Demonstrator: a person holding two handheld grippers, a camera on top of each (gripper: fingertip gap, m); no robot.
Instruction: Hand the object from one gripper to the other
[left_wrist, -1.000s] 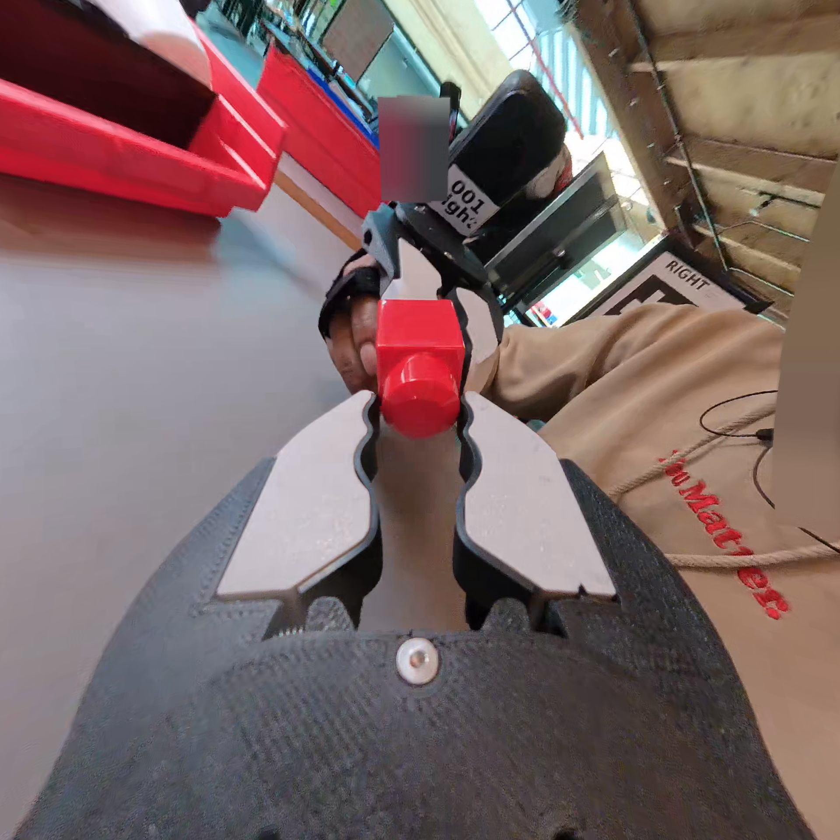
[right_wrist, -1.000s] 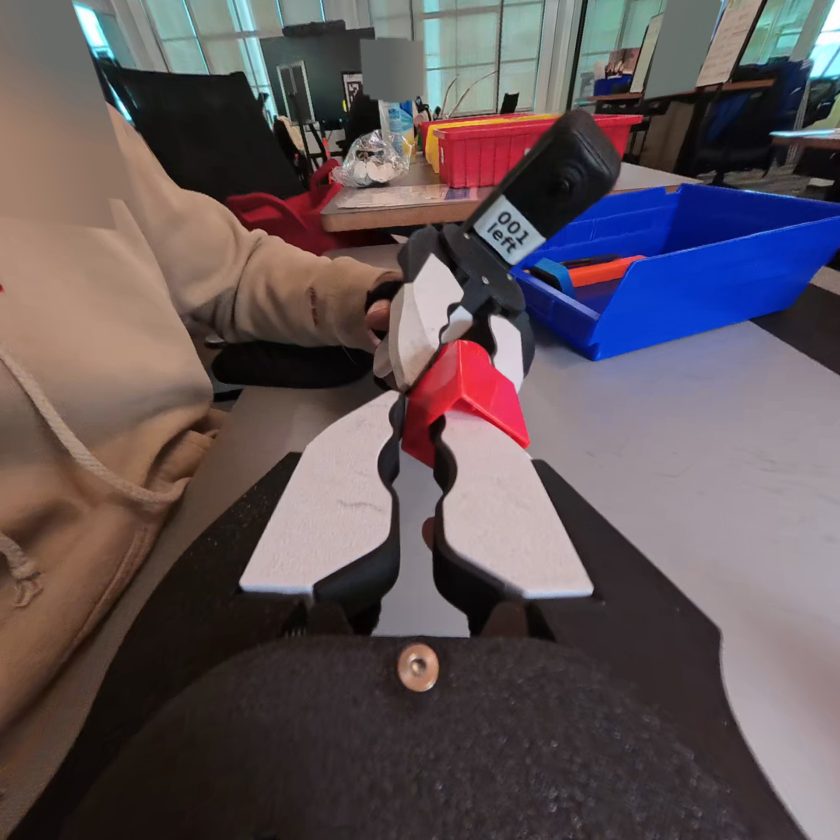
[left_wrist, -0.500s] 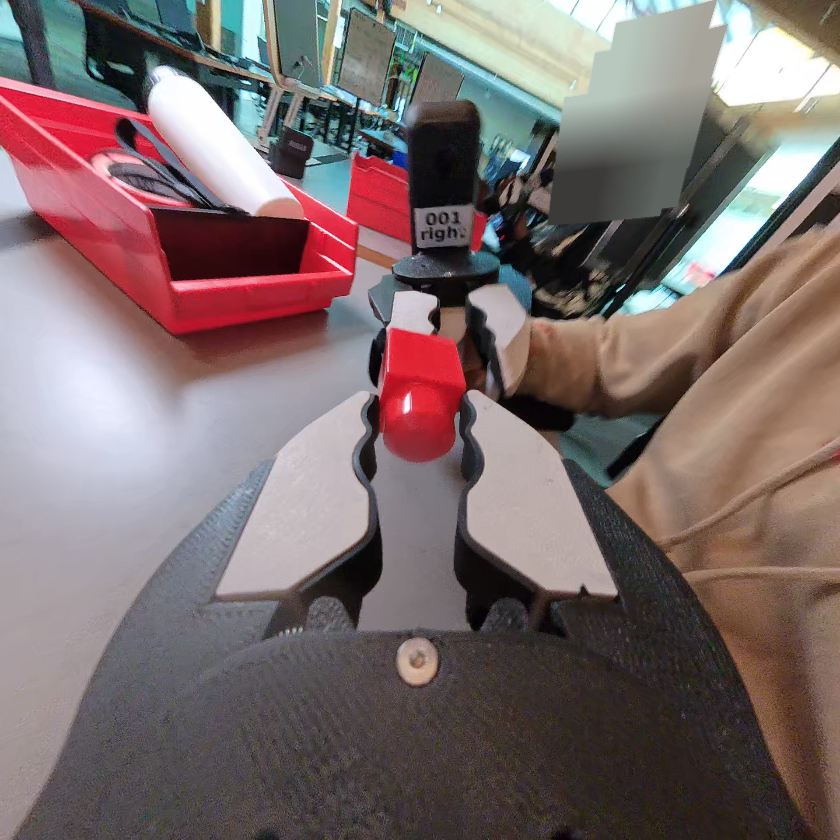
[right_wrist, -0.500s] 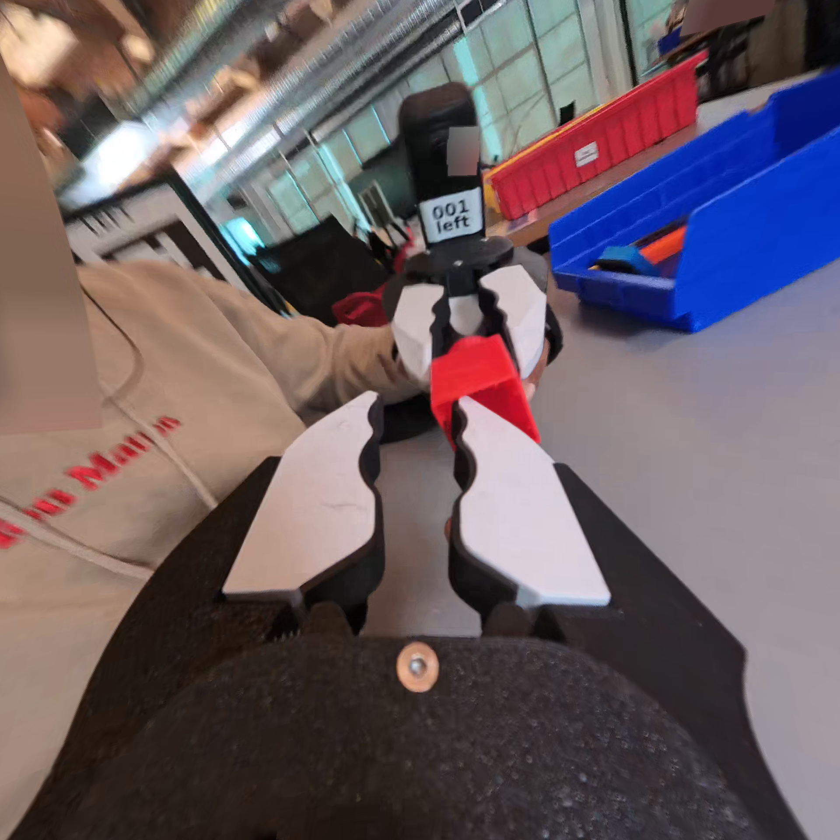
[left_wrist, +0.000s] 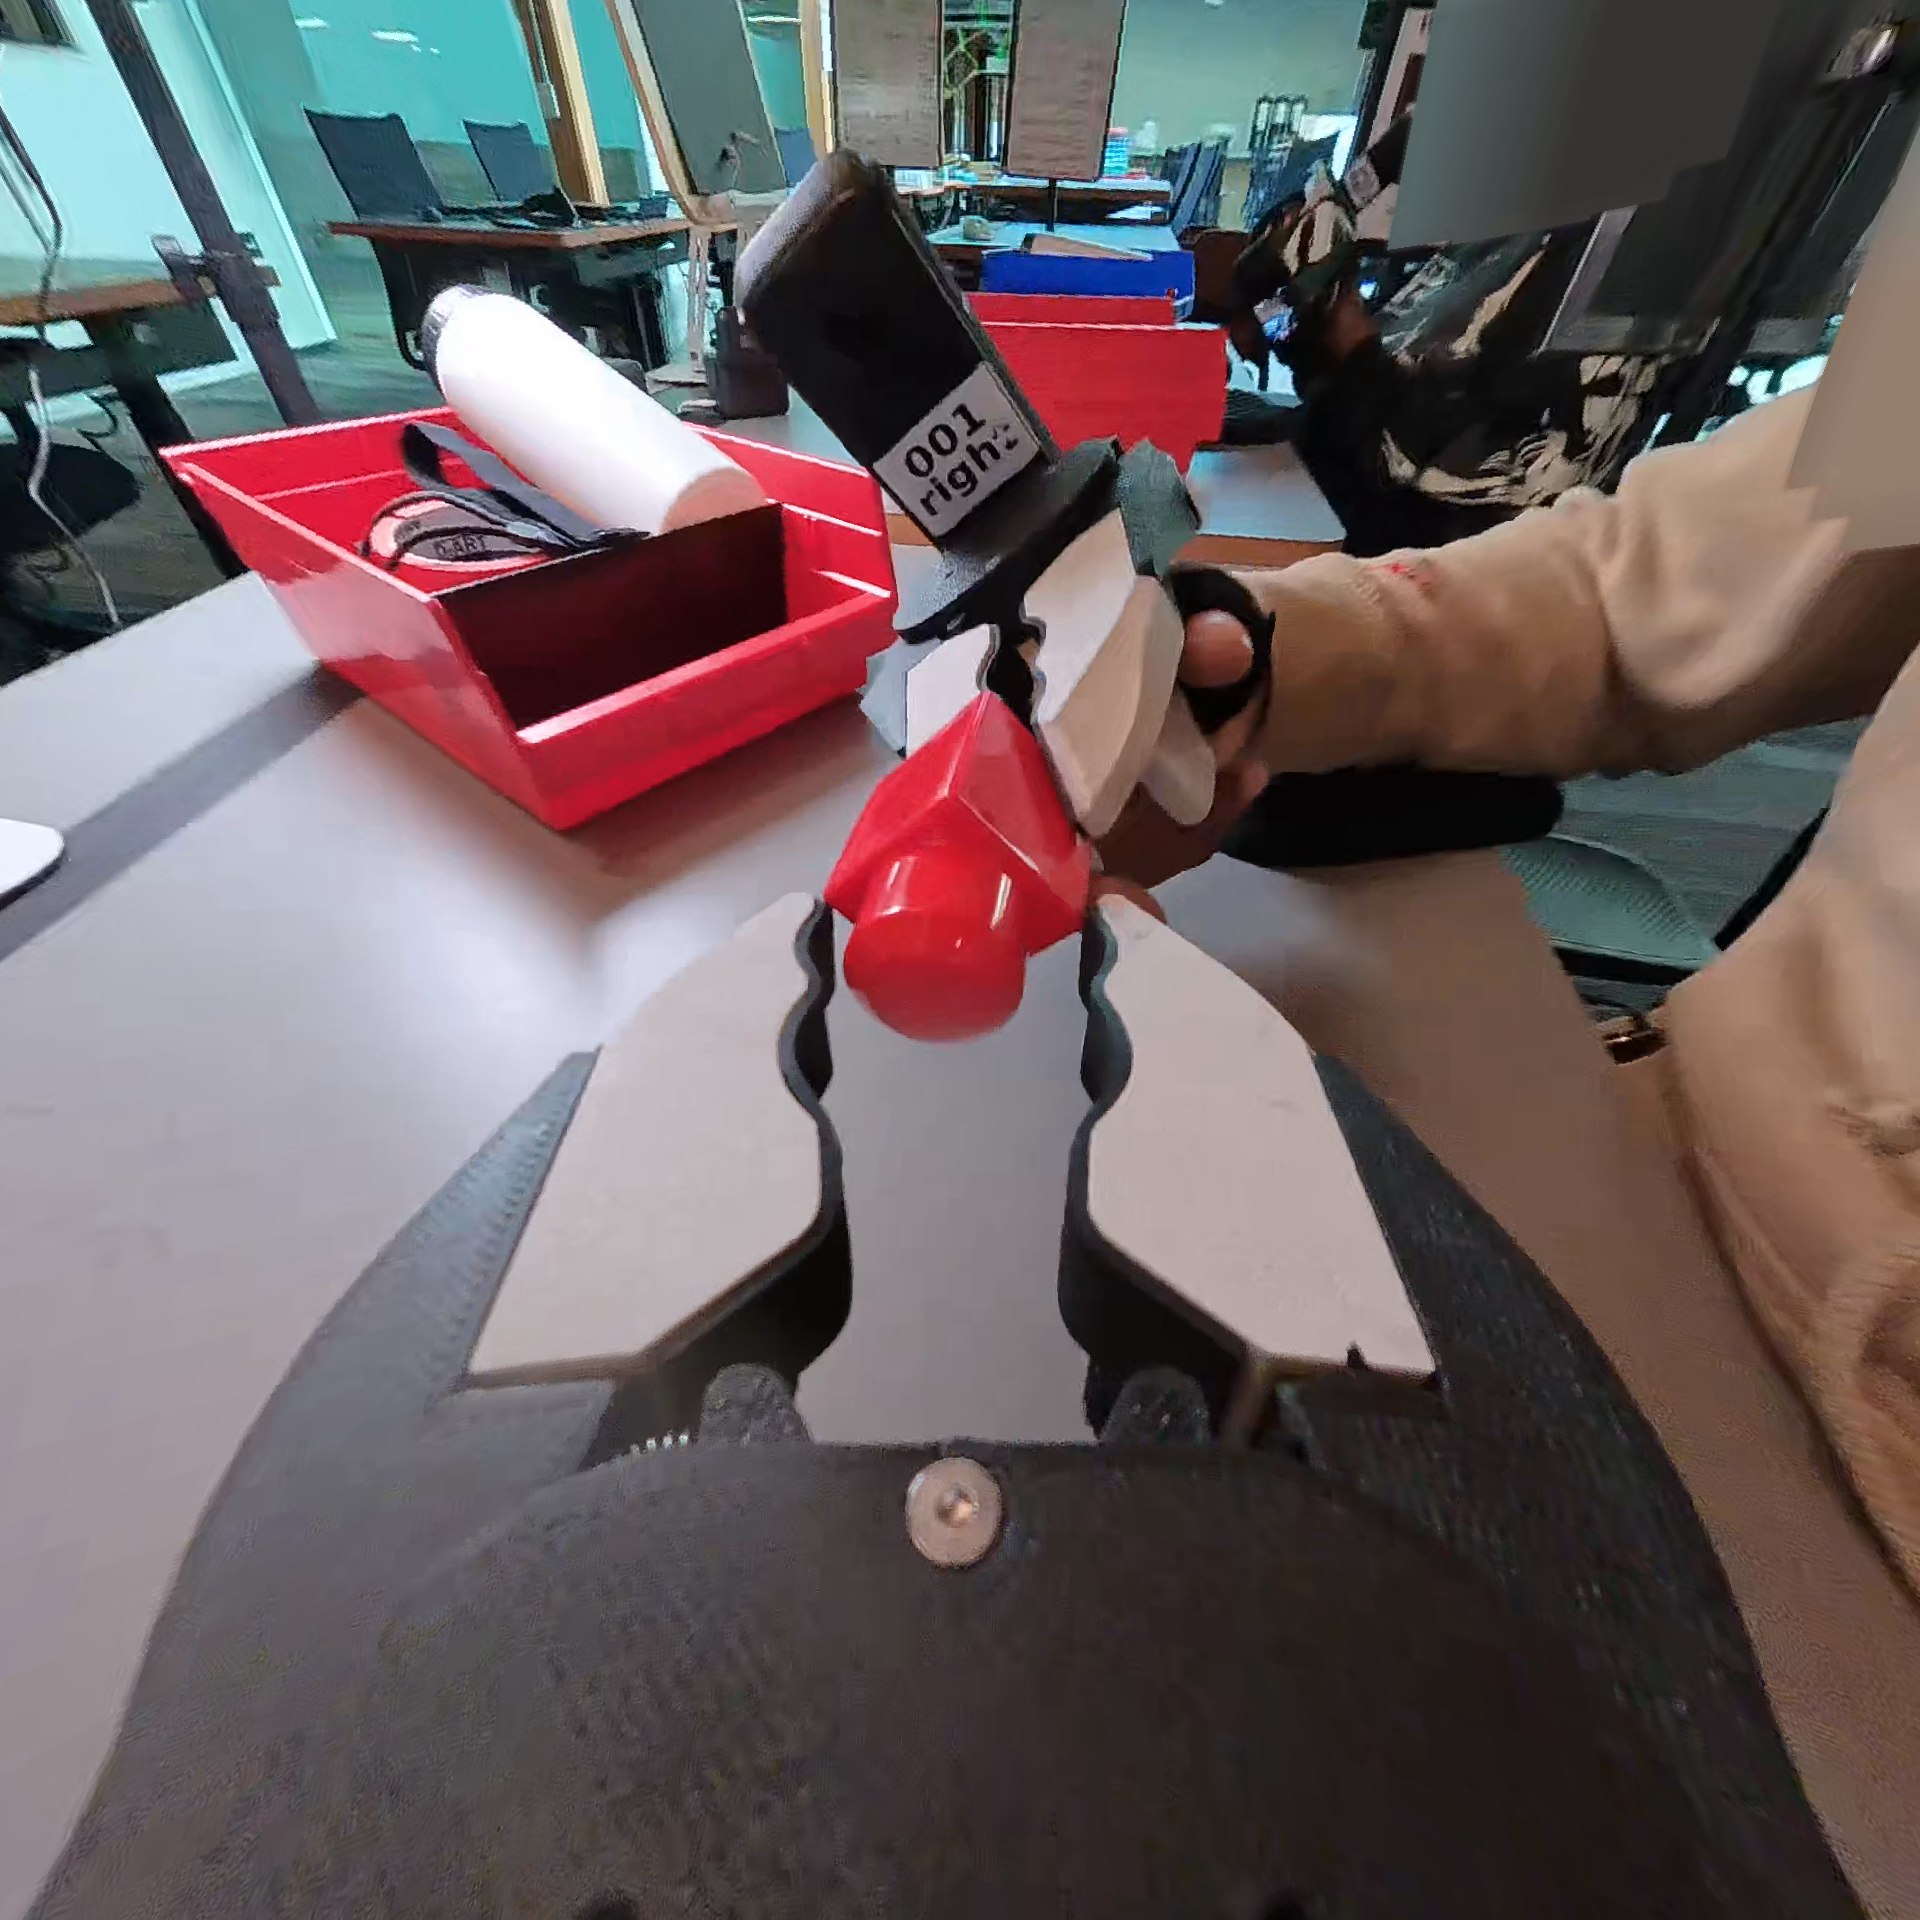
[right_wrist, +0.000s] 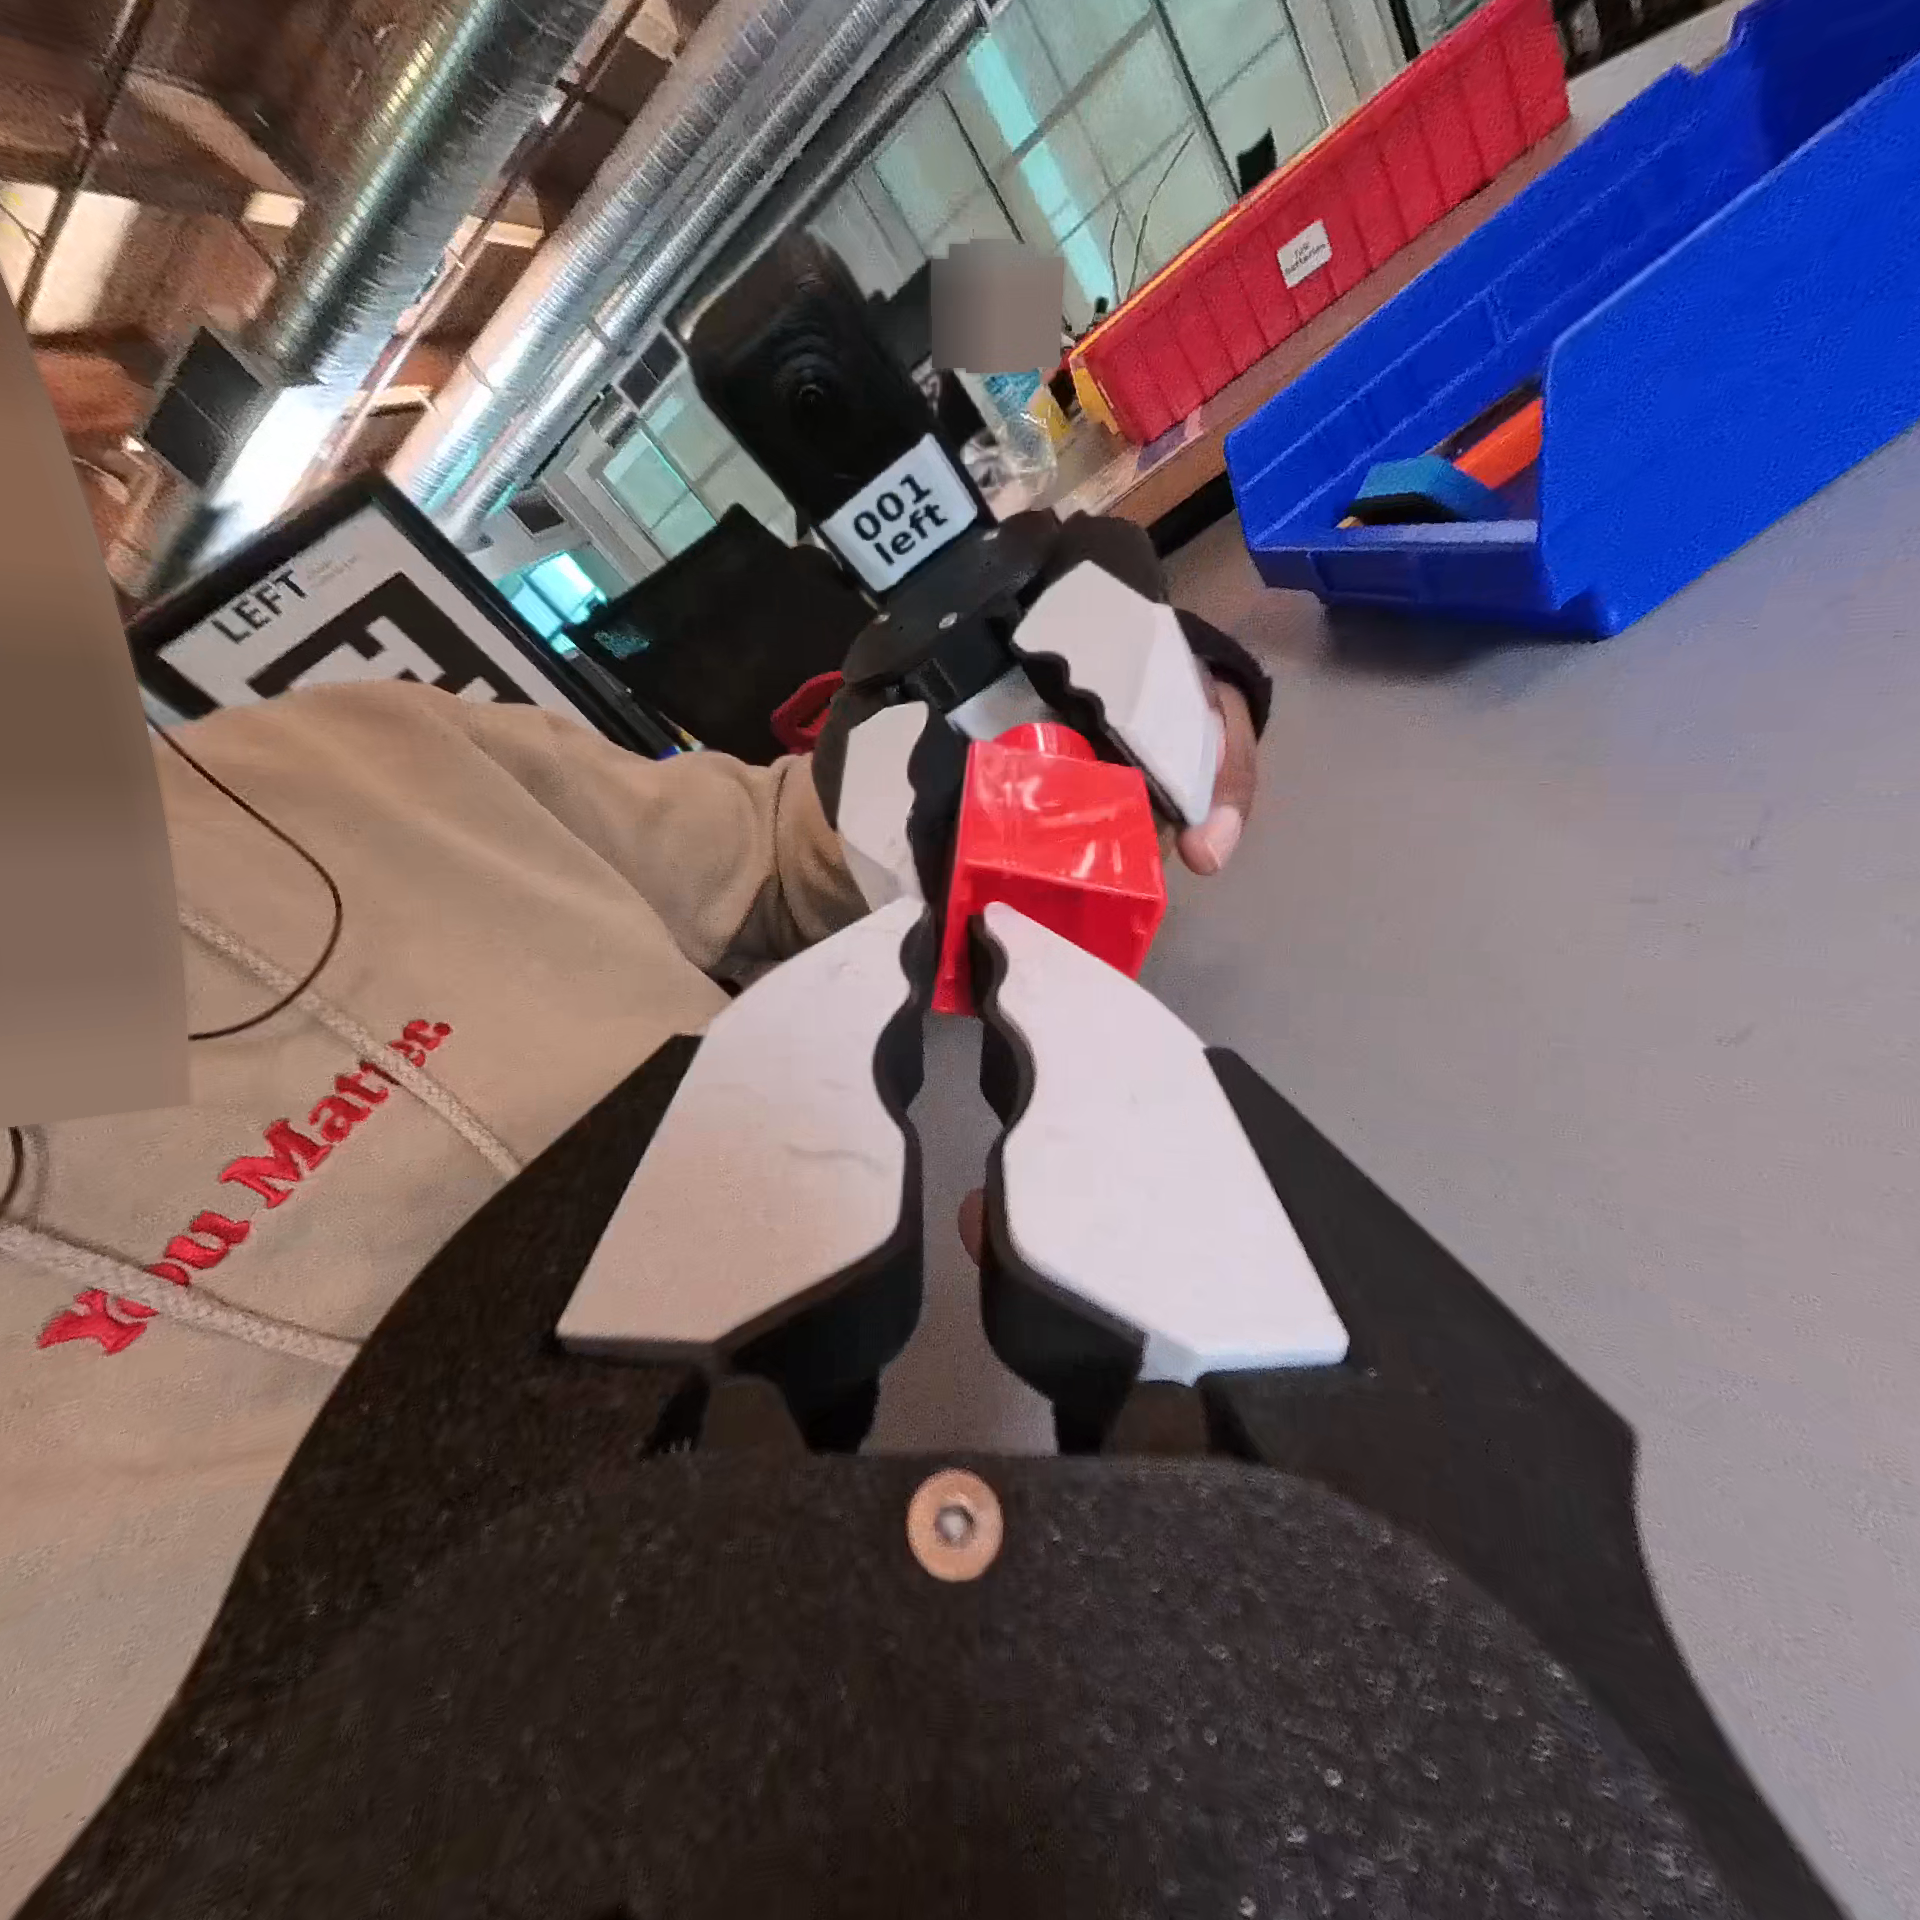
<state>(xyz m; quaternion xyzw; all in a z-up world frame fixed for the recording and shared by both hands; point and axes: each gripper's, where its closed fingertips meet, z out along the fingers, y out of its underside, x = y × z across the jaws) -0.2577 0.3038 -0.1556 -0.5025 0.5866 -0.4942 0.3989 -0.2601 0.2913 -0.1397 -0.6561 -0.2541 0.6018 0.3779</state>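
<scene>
A red block (left_wrist: 966, 831) with a round stud hangs above the grey table (left_wrist: 260, 987) between both grippers. In the right wrist view my right gripper (right_wrist: 951, 914) is shut on one thin wall of the block (right_wrist: 1049, 842). In the left wrist view my left gripper (left_wrist: 951, 914) is open, with the stud lying between its tips, nearer the left finger. The right gripper (left_wrist: 1013, 769) faces me there, tilted, and the block tilts with it. The left gripper (right_wrist: 1029, 821) shows beyond the block with its fingers spread around the stud end.
A red bin (left_wrist: 665, 727) holding a white bottle (left_wrist: 582, 426) and black straps stands at the back left. A blue bin (right_wrist: 1662, 416) with small parts stands to the right, with a long red bin (right_wrist: 1330, 260) behind it. The person's beige sleeves (left_wrist: 1507, 644) lie close. My left and right fingertips are right by each other.
My right gripper's jaws, wider half a second ago, have closed on the block's wall. My left jaws have widened slightly. Both grippers have swung, and the block now tilts.
</scene>
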